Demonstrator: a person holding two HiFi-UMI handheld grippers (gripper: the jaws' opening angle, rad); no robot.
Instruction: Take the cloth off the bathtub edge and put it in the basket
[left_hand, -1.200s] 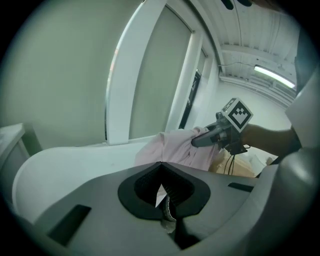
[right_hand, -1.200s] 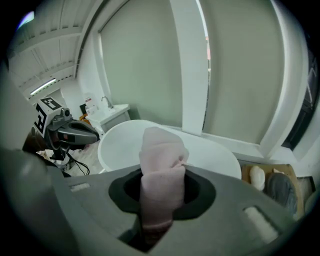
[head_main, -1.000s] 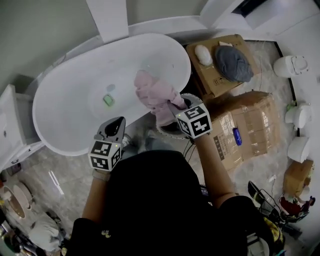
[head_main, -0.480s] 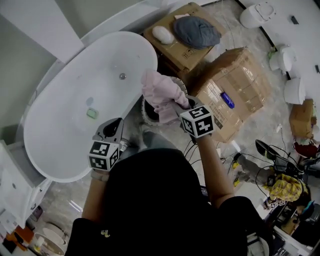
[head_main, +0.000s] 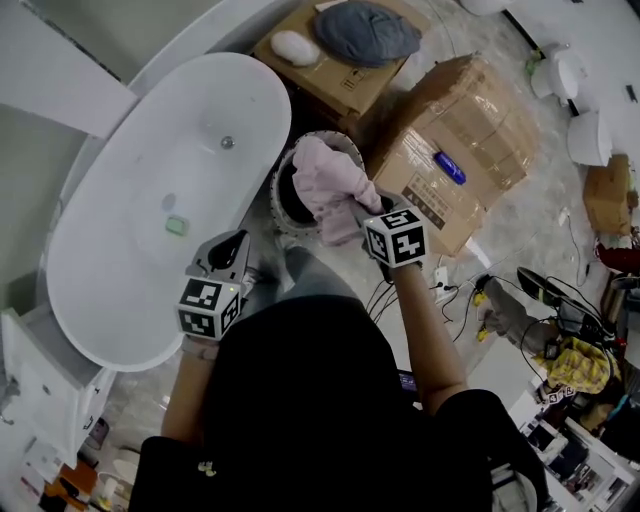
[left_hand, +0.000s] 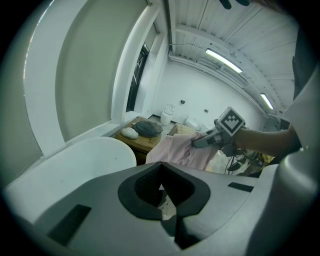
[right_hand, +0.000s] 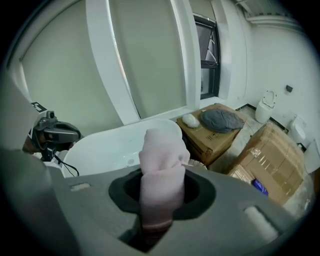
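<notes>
Pink cloth carried over the basket; release not yet made.
Right hand-held gripper (head_main: 357, 212) clamped on the bunched pink cloth (head_main: 328, 180), which hangs over the basket's (head_main: 279, 195) rim. Left hand-held gripper (head_main: 226, 254) closed, empty, near the basket. Judgement: centre over the basket's opening, lower, then part the jaws so nothing drapes outside.

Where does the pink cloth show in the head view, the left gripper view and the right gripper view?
Head view: the pink cloth sits upper centre, overlapping the basket, gripped by the right gripper.
Left gripper view: centre, trailing from the right gripper.
Right gripper view: centre, upright between the jaws.
Shared landmark: the white bathtub, left of the cloth in all three.
</notes>
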